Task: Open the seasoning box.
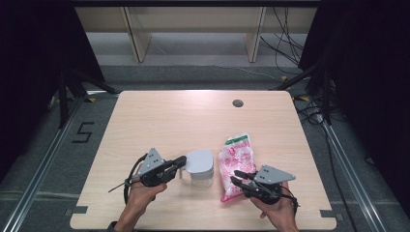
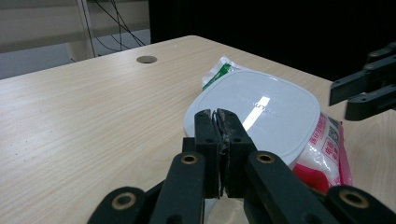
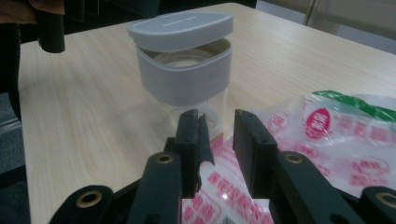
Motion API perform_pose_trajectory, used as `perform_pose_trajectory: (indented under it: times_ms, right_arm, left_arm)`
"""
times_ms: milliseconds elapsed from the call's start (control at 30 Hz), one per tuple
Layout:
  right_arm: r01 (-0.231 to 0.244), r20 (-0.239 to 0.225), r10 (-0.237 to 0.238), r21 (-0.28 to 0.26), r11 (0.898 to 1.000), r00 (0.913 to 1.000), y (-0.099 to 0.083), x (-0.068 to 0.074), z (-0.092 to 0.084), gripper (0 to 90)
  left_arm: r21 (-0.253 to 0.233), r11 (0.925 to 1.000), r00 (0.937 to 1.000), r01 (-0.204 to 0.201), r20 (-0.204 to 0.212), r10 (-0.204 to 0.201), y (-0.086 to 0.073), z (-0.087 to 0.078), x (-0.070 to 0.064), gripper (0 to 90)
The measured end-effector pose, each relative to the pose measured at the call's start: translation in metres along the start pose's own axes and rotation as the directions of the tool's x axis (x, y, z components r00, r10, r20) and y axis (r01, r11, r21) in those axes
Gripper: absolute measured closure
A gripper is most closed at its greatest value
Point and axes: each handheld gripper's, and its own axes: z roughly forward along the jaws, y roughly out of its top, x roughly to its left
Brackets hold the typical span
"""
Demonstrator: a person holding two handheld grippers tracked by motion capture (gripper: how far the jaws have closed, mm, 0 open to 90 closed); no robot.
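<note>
On the pale wood-grain table (image 1: 159, 116), toward its near edge, the left gripper (image 1: 181, 162) has its matte black jaws clenched together with nothing visible between them, tips at the rim of a rounded-square grey lid (image 2: 261, 109). That smooth lid sits tilted and lifted on a clear container (image 3: 187, 77) with a grey band round its top. Just right of it lies a crinkly plastic bag (image 1: 235, 164), glossy, printed pink and white with a green top, pointing toward the far edge. The right gripper (image 3: 217, 128) hovers over the bag's near end, its flat pads apart with an empty gap between.
</note>
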Motion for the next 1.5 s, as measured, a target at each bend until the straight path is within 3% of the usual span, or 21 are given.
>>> perform_pose_trajectory:
  times_ms: [100, 200, 233, 267, 333, 367, 400, 433, 533, 633, 767, 867, 900, 933, 967, 1000, 1133, 1300, 1400, 1433, 1500]
  right_arm:
    - [0.032, -0.036, -0.032, -0.003, 0.999, 0.9988, 0.010, 0.003, 0.018, 80.2]
    - [0.053, -0.034, -0.052, 0.014, 0.999, 0.9981, 0.016, 0.008, 0.027, 86.1]
    - [0.086, -0.022, -0.085, 0.012, 0.996, 0.9961, 0.018, 0.009, 0.029, 87.0]
    - [0.059, -0.030, -0.058, 0.016, 0.998, 0.9978, 0.019, 0.012, 0.031, 87.8]
    - [0.070, -0.047, -0.070, 0.008, 0.997, 0.9964, 0.022, 0.014, 0.035, 88.6]
    - [0.055, -0.044, -0.054, 0.010, 0.998, 0.9976, 0.024, 0.017, 0.036, 88.7]
    - [0.075, -0.050, -0.075, -0.002, 0.997, 0.9959, 0.026, 0.017, 0.038, 88.9]
    - [0.058, -0.048, -0.058, -0.007, 0.998, 0.9972, 0.028, 0.019, 0.038, 89.0]
    - [0.069, -0.053, -0.071, -0.030, 0.997, 0.9961, 0.034, 0.018, 0.040, 89.8]
    - [0.078, -0.053, -0.078, 0.000, 0.997, 0.9956, 0.038, 0.018, 0.041, 90.0]
    - [0.074, -0.046, -0.075, -0.016, 0.997, 0.9961, 0.041, 0.020, 0.043, 90.0]
    - [0.080, -0.057, -0.081, -0.010, 0.997, 0.9951, 0.046, 0.021, 0.044, 90.0]
    - [0.100, -0.043, -0.100, -0.022, 0.995, 0.9940, 0.047, 0.020, 0.046, 90.0]
    - [0.076, -0.048, -0.077, -0.018, 0.997, 0.9959, 0.047, 0.022, 0.047, 90.0]
    - [0.082, -0.053, -0.083, -0.009, 0.997, 0.9952, 0.047, 0.023, 0.048, 90.0]
    - [0.088, -0.055, -0.088, 0.004, 0.996, 0.9946, 0.048, 0.023, 0.048, 90.0]
    - [0.091, -0.064, -0.092, -0.006, 0.996, 0.9938, 0.052, 0.025, 0.050, 90.0]
    - [0.097, -0.063, -0.097, -0.011, 0.995, 0.9932, 0.056, 0.028, 0.053, 90.0]
    - [0.108, -0.069, -0.109, -0.018, 0.994, 0.9917, 0.062, 0.032, 0.058, 90.0]
    - [0.107, -0.063, -0.108, -0.023, 0.994, 0.9921, 0.063, 0.033, 0.059, 90.0]
    - [0.106, -0.065, -0.108, -0.027, 0.994, 0.9920, 0.066, 0.036, 0.062, 90.0]
  left_arm:
    - [-0.007, 1.0000, 1.0000, 0.000, 0.005, 0.001, -0.001, 0.000, 0.001, 86.6]
    - [0.000, 0.9999, 0.9999, 0.013, -0.002, -0.013, -0.001, -0.001, 0.000, 86.6]
    - [0.000, 0.9998, 0.9997, 0.021, -0.007, -0.021, -0.002, -0.001, 0.000, 86.5]
    - [-0.002, 0.9997, 0.9997, 0.023, -0.005, -0.023, -0.002, -0.001, 0.001, 86.5]
    - [-0.006, 0.9999, 0.9999, 0.015, 0.000, -0.015, -0.003, -0.002, 0.001, 86.3]
    - [-0.005, 0.9999, 1.0000, 0.010, 0.000, -0.010, -0.002, -0.002, 0.002, 86.4]
    - [-0.004, 0.9999, 0.9999, 0.015, -0.001, -0.015, -0.002, -0.002, 0.001, 86.4]
    - [-0.005, 0.9999, 1.0000, 0.010, 0.000, -0.010, -0.002, -0.002, 0.002, 86.3]
    - [-0.007, 0.9999, 0.9999, 0.010, 0.003, -0.010, -0.002, -0.001, 0.002, 86.3]
    - [-0.003, 0.9999, 1.0000, 0.009, -0.002, -0.009, -0.002, -0.002, 0.002, 86.1]
    - [0.000, 1.0000, 1.0000, 0.007, -0.004, -0.007, -0.003, -0.003, 0.001, 84.4]
    - [-0.009, 0.9997, 0.9998, 0.021, 0.001, -0.021, -0.002, -0.007, 0.000, 80.7]
    - [-0.009, 0.9999, 1.0000, 0.007, 0.004, -0.007, -0.002, -0.009, -0.001, 78.5]
    - [-0.009, 0.9999, 1.0000, 0.007, 0.004, -0.007, -0.002, -0.009, -0.001, 75.3]
    - [0.004, 1.0000, 1.0000, -0.008, -0.002, 0.008, -0.002, -0.013, -0.002, 72.2]
    - [0.019, 0.9991, 0.9992, -0.039, 0.007, 0.039, -0.003, -0.019, -0.003, 70.0]
    - [0.031, 0.9989, 0.9994, -0.034, -0.005, 0.035, -0.009, -0.029, -0.001, 60.9]
    - [0.067, 0.9977, 0.9999, -0.008, -0.012, 0.009, -0.020, -0.030, -0.003, 46.9]
    - [0.089, 0.9958, 0.9996, -0.024, -0.016, 0.025, -0.027, -0.031, -0.005, 43.4]
    - [0.073, 0.9960, 0.9985, -0.051, -0.017, 0.052, -0.032, -0.032, -0.003, 43.5]
    - [0.084, 0.9955, 0.9988, -0.044, -0.019, 0.046, -0.037, -0.033, -0.003, 43.5]
